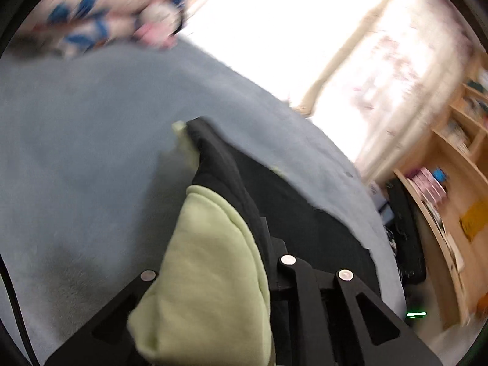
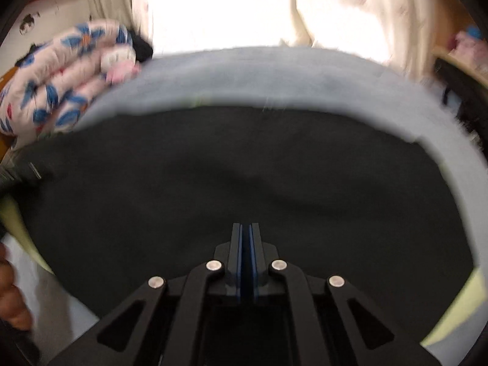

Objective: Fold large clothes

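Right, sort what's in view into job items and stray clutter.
Job: black cloth garment with pale green lining; blue-grey fleecy blanket beneath it.
Lying about: white blue-flowered padded bundle; light wooden shelf unit; cream curtains.

Your left gripper (image 1: pixel 262 238) is clamped on a black garment with pale green lining (image 1: pixel 207 262), lifting a fold off the grey-blue blanket (image 1: pixel 91 140); a floral quilt (image 1: pixel 100 18) lies far left, wooden shelves (image 1: pixel 451 164) at right.
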